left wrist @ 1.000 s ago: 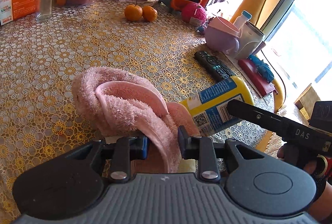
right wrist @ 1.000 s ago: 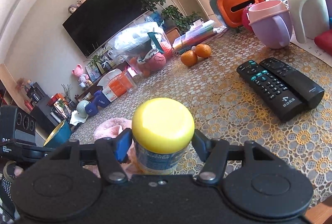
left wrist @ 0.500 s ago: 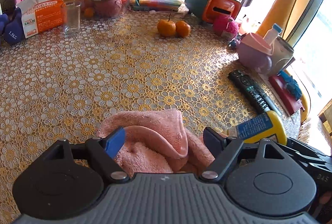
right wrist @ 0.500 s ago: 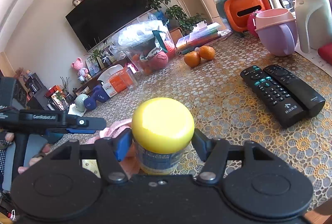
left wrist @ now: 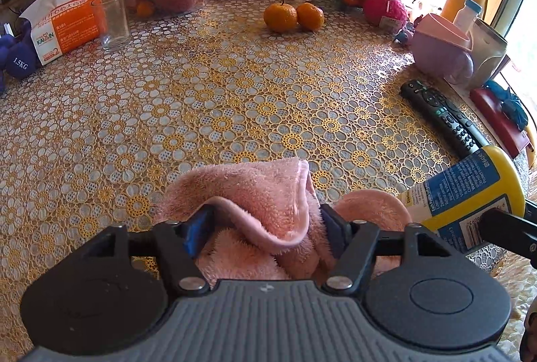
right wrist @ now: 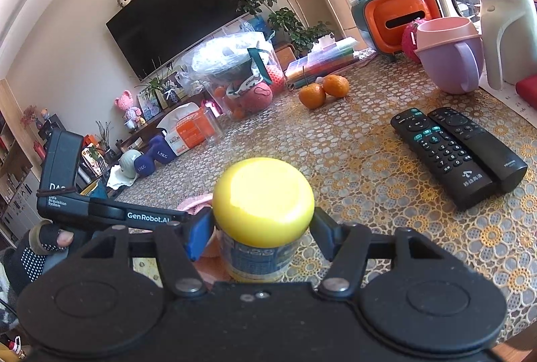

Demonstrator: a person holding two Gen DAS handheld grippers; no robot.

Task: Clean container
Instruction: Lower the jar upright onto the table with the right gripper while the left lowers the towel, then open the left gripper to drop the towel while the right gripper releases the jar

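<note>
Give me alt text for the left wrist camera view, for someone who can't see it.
The left gripper is closing around a bunched pink towel on a gold-patterned table. At right, the other gripper holds a yellow-lidded container tipped on its side beside the towel. Behind are a remote, two oranges and a glass.

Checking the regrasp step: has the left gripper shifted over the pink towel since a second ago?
Yes. The left gripper now sits nearer the pink towel, jaws closing around its folded edge; the oranges appear lower in the left wrist view.
</note>
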